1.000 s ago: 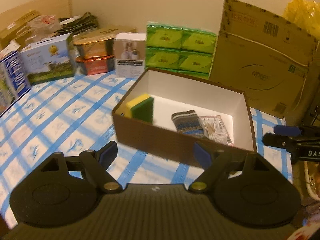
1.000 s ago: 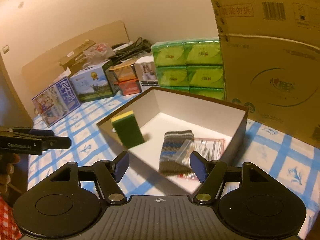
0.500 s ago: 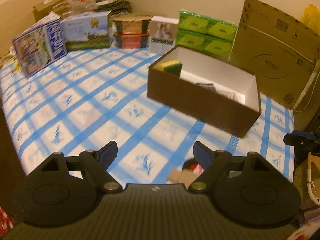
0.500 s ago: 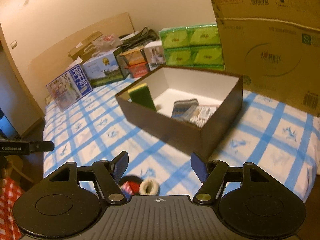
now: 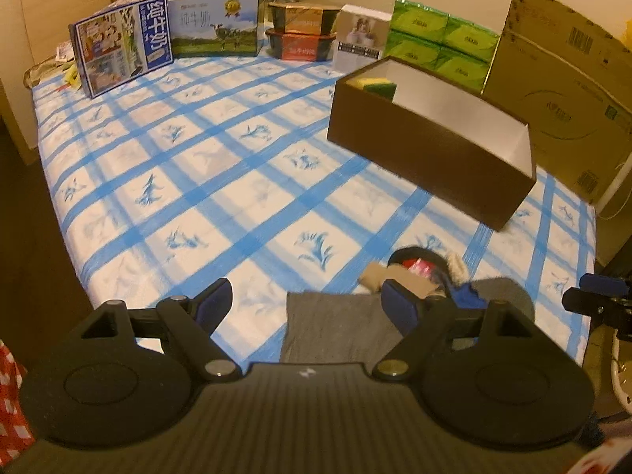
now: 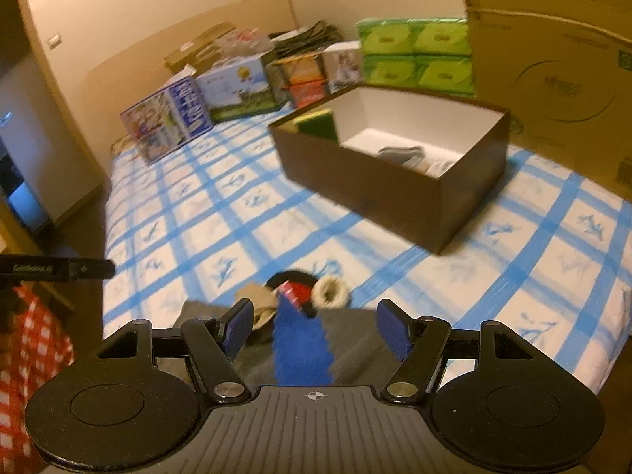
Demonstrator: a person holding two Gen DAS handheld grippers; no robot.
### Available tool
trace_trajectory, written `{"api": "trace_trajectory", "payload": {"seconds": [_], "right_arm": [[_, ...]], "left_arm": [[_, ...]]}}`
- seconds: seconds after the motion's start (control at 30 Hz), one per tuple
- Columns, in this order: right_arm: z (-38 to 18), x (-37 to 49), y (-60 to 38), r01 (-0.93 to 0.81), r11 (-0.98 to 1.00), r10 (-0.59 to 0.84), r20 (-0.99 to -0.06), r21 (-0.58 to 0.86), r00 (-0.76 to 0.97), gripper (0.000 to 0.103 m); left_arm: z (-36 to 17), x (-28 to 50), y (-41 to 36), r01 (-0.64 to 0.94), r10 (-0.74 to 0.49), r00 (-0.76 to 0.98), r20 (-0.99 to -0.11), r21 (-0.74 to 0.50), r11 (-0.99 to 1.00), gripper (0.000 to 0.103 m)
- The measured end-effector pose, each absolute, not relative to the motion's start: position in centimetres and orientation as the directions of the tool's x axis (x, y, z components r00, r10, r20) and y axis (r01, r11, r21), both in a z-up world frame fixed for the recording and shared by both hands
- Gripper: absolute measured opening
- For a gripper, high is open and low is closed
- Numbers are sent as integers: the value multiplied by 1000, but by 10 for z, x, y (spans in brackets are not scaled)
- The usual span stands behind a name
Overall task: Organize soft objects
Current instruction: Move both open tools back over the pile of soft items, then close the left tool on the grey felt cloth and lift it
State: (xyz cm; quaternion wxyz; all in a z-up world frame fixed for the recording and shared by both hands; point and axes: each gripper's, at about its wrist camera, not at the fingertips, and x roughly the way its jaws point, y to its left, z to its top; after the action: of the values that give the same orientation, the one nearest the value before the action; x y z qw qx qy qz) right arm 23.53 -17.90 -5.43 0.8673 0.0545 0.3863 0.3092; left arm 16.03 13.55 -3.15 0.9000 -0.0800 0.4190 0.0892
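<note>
The table is covered by a cloth [image 5: 221, 181] of blue and white check, matt and slightly textured, and a grey matt fabric [image 5: 335, 328] and a rough blue towelling piece [image 6: 302, 349] are laid at its near edge beside a fuzzy cream ring [image 6: 331, 291]. The box [image 6: 379, 189] is made of card, matt dark brown outside and smooth white inside, with a coarse green-and-yellow sponge [image 6: 316, 122] in it. The green packs [image 5: 438, 45] are wrapped in glossy plastic film, and the large carton [image 5: 561, 91] behind is of plain matt corrugated cardboard.
</note>
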Motion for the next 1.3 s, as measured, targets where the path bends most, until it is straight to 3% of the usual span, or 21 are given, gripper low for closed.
{"api": "trace_trajectory", "payload": {"seconds": [0.57, 0.73, 0.83, 0.97, 1.13, 1.2, 1.27, 1.3], "right_arm": [[-88, 213, -147, -540, 762, 604, -693, 358, 394, 69], [-92, 213, -150, -528, 770, 596, -702, 359, 390, 69], [-94, 214, -151, -517, 776, 588, -710, 361, 387, 69], [-96, 214, -150, -514, 779, 583, -716, 359, 383, 69], [-98, 213, -148, -516, 778, 582, -720, 359, 377, 69], [-99, 213, -148, -518, 776, 584, -720, 360, 375, 69], [-100, 212, -148, -516, 777, 583, -721, 361, 374, 69], [-101, 213, -148, -515, 777, 583, -721, 362, 373, 69]], "left_arm": [[-127, 137, 124, -146, 31, 535, -844, -56, 988, 80], [-148, 139, 129, -144, 7, 526, -850, -81, 986, 75], [-159, 142, 127, -145, -16, 508, -861, -104, 984, 67], [-165, 142, 118, -141, 6, 522, -853, -80, 987, 66], [-161, 141, 116, -118, -10, 530, -848, -85, 989, 39], [-158, 139, 116, -121, 9, 531, -847, -66, 990, 20], [-155, 138, 119, -127, 20, 535, -845, -57, 990, 8], [-153, 137, 121, -131, 11, 536, -844, -70, 989, 7]]}}
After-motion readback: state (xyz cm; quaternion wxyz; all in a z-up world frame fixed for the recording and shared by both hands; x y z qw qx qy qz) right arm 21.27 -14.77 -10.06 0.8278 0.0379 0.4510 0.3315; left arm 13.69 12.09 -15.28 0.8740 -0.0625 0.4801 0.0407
